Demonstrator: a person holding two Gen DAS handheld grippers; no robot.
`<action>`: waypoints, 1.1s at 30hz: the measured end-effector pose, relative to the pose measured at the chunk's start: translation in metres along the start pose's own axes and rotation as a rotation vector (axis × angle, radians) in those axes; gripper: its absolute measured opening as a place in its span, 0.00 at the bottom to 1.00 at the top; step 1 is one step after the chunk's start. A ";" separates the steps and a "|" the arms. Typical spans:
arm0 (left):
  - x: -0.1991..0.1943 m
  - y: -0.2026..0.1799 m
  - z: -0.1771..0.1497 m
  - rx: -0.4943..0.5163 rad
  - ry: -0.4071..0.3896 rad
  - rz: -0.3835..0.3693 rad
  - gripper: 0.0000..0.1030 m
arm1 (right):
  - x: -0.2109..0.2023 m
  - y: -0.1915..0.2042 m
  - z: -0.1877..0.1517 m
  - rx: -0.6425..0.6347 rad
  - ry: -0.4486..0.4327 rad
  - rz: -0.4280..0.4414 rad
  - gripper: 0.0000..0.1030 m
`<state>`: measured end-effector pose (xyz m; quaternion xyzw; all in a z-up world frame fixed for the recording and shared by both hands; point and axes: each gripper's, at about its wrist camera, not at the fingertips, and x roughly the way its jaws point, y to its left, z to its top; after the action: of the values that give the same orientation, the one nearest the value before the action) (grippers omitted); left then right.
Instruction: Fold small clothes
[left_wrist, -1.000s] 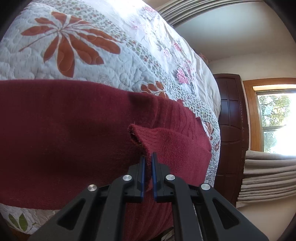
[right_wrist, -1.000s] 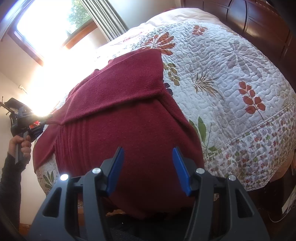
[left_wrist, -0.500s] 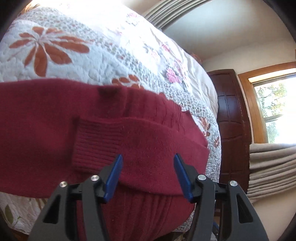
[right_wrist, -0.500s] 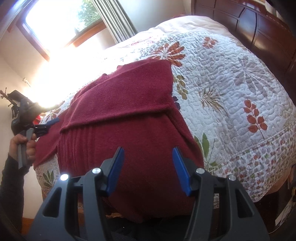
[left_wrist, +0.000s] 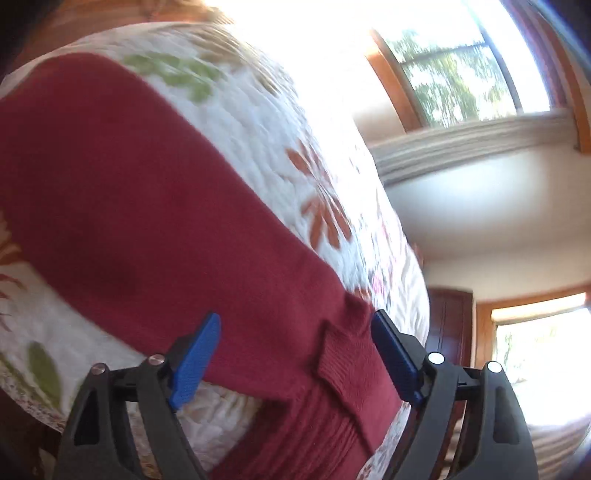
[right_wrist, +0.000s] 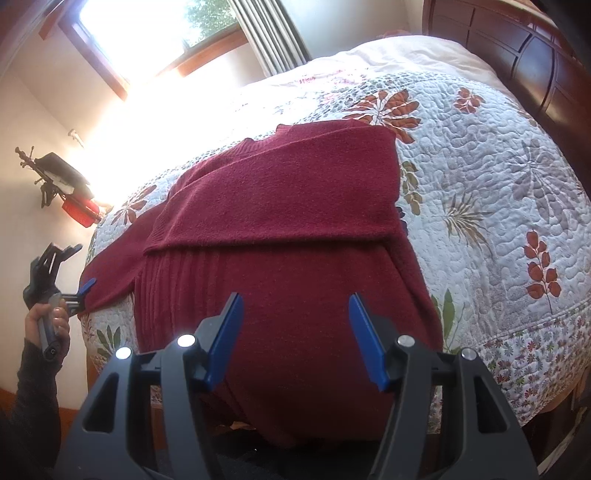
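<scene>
The dark red sweater (right_wrist: 280, 229) lies partly folded on the quilted bed (right_wrist: 498, 192) — both the left hand-held gripper (left_wrist: 295, 354) and right hand-held gripper (right_wrist: 295, 332) gape wide, holding nothing.

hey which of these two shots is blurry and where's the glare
Left wrist view: motion-blurred all over, quilt smeared, glare along the top. Right wrist view: sharp; window glare washes out the quilt's far left edge beside the sweater; fisheye bends both.
</scene>
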<state>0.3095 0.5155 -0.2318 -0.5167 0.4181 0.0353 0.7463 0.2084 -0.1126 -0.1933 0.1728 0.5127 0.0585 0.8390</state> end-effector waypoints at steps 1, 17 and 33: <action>-0.020 0.021 0.012 -0.052 -0.051 0.002 0.82 | 0.003 0.004 0.001 -0.009 0.007 0.004 0.58; -0.090 0.162 0.098 -0.369 -0.313 0.073 0.76 | 0.009 0.058 0.013 -0.152 0.037 0.017 0.60; -0.146 -0.031 0.086 0.098 -0.472 -0.078 0.07 | -0.005 0.024 0.010 -0.061 -0.004 0.011 0.60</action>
<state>0.2804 0.6258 -0.1021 -0.4731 0.2129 0.1058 0.8483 0.2168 -0.0943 -0.1766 0.1501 0.5081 0.0784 0.8445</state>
